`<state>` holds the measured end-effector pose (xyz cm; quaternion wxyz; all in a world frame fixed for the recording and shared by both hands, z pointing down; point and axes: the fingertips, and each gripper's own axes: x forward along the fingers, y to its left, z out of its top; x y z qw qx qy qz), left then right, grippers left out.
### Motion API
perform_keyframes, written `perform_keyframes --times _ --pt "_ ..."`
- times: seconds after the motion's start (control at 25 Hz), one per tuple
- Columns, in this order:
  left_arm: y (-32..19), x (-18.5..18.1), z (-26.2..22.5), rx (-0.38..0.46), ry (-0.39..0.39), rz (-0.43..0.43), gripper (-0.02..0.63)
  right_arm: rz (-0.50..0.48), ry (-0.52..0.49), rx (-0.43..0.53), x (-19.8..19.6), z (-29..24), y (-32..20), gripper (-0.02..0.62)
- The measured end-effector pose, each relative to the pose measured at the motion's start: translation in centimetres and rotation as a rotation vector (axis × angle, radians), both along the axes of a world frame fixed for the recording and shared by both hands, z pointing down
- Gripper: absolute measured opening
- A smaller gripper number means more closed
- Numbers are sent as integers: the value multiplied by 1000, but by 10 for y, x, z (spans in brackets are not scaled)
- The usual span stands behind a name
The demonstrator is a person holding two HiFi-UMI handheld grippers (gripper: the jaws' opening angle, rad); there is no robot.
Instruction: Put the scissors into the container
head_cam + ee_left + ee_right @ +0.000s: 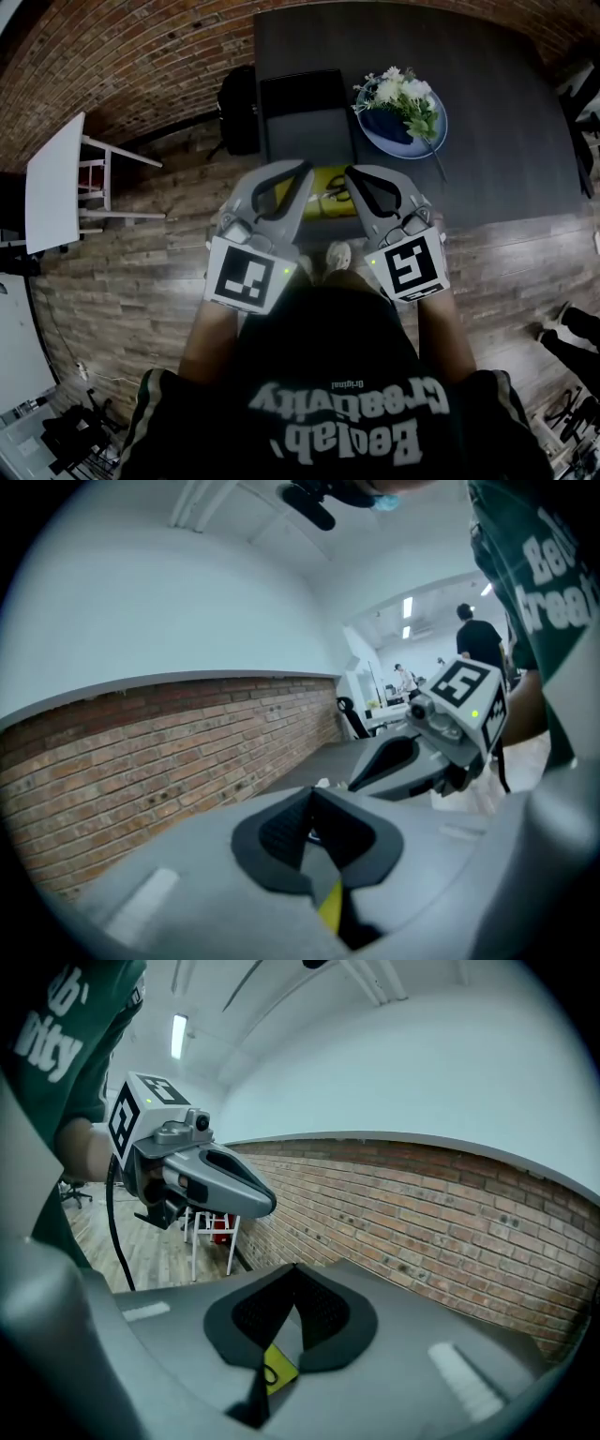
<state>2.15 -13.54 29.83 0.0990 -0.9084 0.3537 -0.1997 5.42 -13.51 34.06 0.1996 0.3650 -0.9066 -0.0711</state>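
At the near edge of the dark table (pixel 506 141) lies a yellow thing (pixel 323 190) with black loops on it (pixel 336 194), likely the scissors' handles; the grippers partly hide it. My left gripper (pixel 302 170) and right gripper (pixel 351 174) hover side by side just over it, tips toward each other, both shut and empty. A sliver of the yellow thing (pixel 277 1367) shows under the right gripper's (pixel 295 1270) closed jaws, and another sliver (pixel 330 904) under the left gripper's (pixel 312 793). A dark rectangular container (pixel 305 112) sits farther back on the table.
A blue plate (pixel 427 141) with white flowers (pixel 403 94) stands right of the container. A black bag (pixel 239 108) sits on the floor at the table's left end, and a white side table (pixel 56 183) stands further left. A brick wall (pixel 141 56) runs behind.
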Motion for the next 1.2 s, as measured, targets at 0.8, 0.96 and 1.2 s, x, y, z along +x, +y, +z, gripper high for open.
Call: perform_keyframes --times 0.8,0.96,1.2 --pt "17 -50 -46 64 45 108 2 111 -21 54 -48 -48 19 6" --pt "22 -62 -49 84 42 112 2 137 -17 66 -53 -53 23 6" --pt "27 -79 -48 98 62 120 2 167 -13 58 -68 -50 33 6"
